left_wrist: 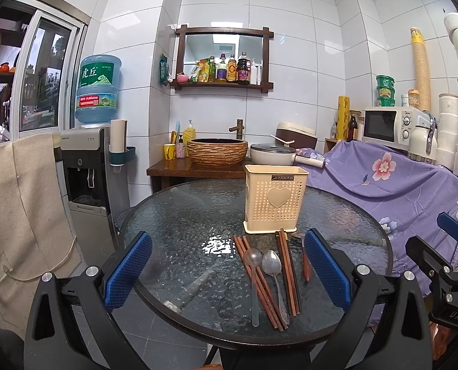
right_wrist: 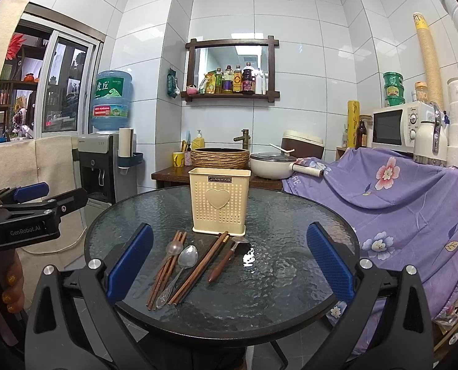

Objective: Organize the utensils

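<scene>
A cream perforated utensil holder (left_wrist: pixel 274 201) (right_wrist: pixel 219 201) with a heart stands upright on the round glass table (left_wrist: pixel 179 215) (right_wrist: pixel 290 215). In front of it lie reddish chopsticks (left_wrist: pixel 261 286) (right_wrist: pixel 162 273), a clear plastic spoon (left_wrist: pixel 253 280) (right_wrist: pixel 174 248), a metal spoon (left_wrist: pixel 273 273) (right_wrist: pixel 184 265), dark brown chopsticks (left_wrist: pixel 287 271) (right_wrist: pixel 202 266) and a wooden-handled small spatula (left_wrist: pixel 304 259) (right_wrist: pixel 226 257). My left gripper (left_wrist: pixel 229 271) is open above the table's near edge, the utensils between its fingers. My right gripper (right_wrist: pixel 229 265) is open too, hovering over the same utensils and touching nothing.
A purple floral cloth (right_wrist: pixel 398 197) covers a counter right of the table, with a microwave (right_wrist: pixel 397 126) and white rolls on it. Behind the table is a wooden stand with a woven basin (right_wrist: pixel 219 157) and a pot (right_wrist: pixel 270 162). A water dispenser (left_wrist: pixel 84 166) stands at left.
</scene>
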